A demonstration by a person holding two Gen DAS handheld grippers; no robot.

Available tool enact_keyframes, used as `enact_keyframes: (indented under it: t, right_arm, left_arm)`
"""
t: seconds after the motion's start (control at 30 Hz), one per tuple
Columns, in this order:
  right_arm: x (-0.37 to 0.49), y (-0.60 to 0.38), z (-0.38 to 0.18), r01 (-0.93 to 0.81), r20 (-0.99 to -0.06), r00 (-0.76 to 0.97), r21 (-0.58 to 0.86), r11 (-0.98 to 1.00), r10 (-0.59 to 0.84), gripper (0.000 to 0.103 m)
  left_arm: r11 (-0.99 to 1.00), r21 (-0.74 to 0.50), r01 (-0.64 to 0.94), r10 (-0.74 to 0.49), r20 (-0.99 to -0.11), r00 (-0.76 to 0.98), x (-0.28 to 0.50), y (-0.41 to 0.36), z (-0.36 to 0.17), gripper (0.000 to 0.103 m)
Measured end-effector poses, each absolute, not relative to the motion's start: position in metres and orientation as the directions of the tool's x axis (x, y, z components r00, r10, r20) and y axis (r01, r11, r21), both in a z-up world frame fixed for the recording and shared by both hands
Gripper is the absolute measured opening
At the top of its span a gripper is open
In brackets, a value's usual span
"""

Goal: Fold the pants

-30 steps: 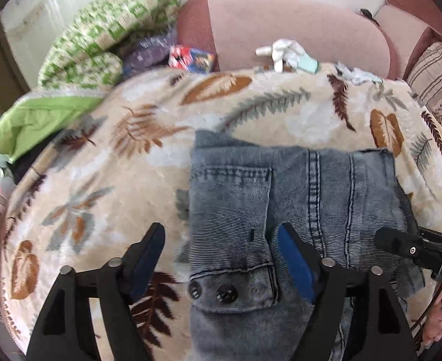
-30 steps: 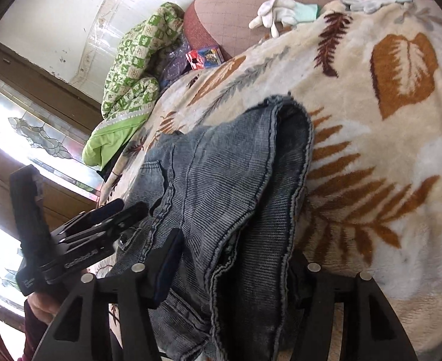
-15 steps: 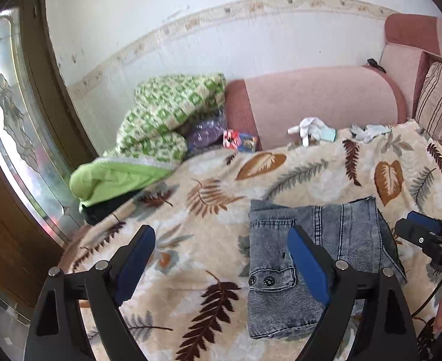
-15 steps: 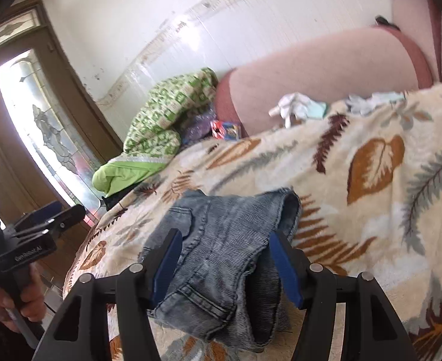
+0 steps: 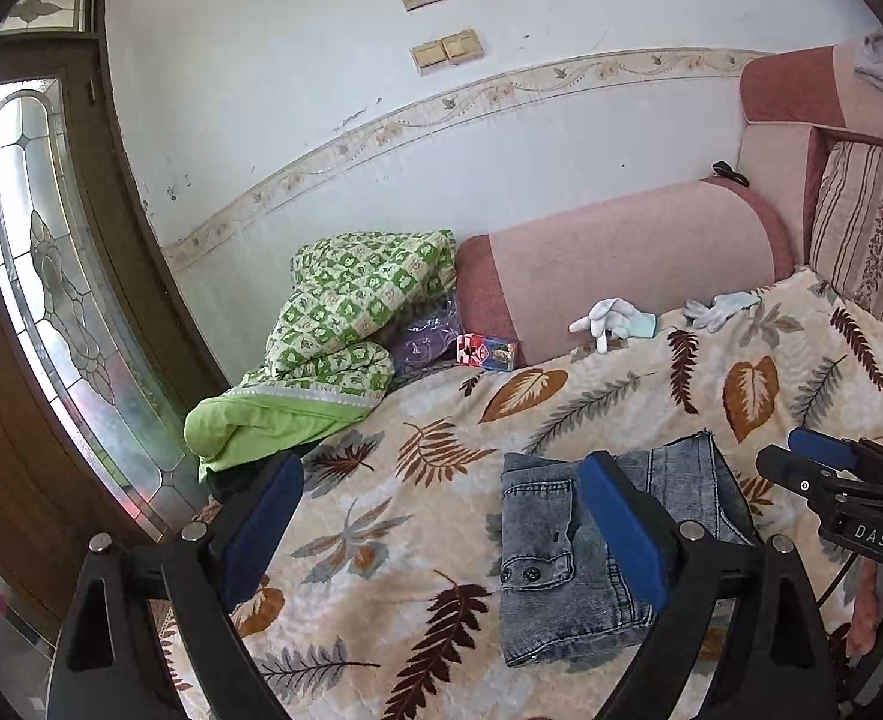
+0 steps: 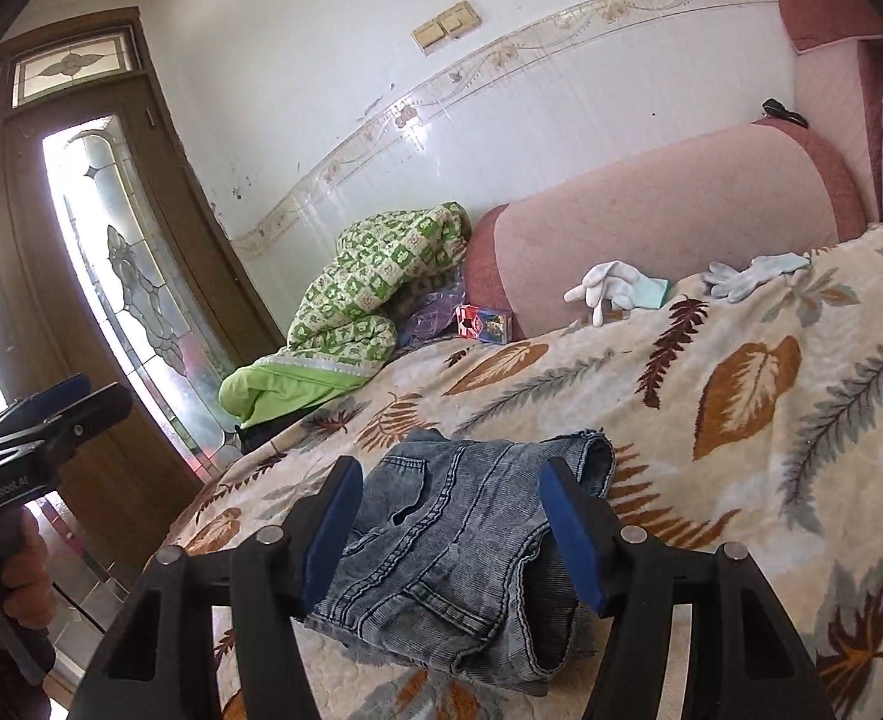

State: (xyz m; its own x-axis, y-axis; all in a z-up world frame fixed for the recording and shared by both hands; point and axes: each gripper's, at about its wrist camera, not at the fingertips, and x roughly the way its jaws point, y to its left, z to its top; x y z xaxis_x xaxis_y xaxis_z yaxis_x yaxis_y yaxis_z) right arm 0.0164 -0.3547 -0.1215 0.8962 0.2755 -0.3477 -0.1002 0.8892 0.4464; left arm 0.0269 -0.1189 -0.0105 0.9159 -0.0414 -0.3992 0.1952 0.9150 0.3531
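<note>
The grey-blue denim pants (image 5: 567, 576) lie folded into a compact rectangle on the leaf-patterned blanket (image 5: 441, 438). They also show in the right wrist view (image 6: 465, 534), near the blanket's front edge. My left gripper (image 5: 441, 516) is open and empty, held above and in front of the pants. My right gripper (image 6: 450, 528) is open and empty, also raised clear of the pants. The right gripper shows at the right edge of the left wrist view (image 5: 825, 468); the left gripper shows at the left edge of the right wrist view (image 6: 51, 414).
A green checked quilt (image 5: 345, 312) is piled at the back left by a pink sofa arm (image 5: 621, 258). White gloves (image 5: 615, 318) and a small colourful box (image 5: 486, 351) lie at the back. A glass door (image 5: 51, 300) stands at the left.
Both grippers have pulled up and back from the folded pants. The view has widened from the denim close-up to the whole bed and wall. The pants stay folded in place.
</note>
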Motion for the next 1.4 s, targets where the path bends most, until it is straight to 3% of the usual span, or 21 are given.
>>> enact_keyframes:
  t: [0.4,0.77,1.4]
  right_arm:
    - [-0.015,-0.340,-0.118,-0.102,-0.309,0.922,0.388,0.916,0.233,0.065]
    - [-0.064,-0.312,-0.128,-0.031,-0.343,0.929,0.297,0.954,0.137,0.068]
    - [-0.117,-0.250,-0.036,-0.039,-0.248,0.966,0.160,0.986,0.078,0.074]
  left_arm:
    - [0.924,0.345,0.166,-0.018,-0.395,0.919,0.017,-0.102,-0.014,0.100]
    - [0.950,0.273,0.153,-0.025,-0.422,0.906,0.021,-0.073,-0.024,0.100]
    - [0.969,0.207,0.136,-0.056,-0.355,0.933,0.007,-0.020,-0.013,0.103]
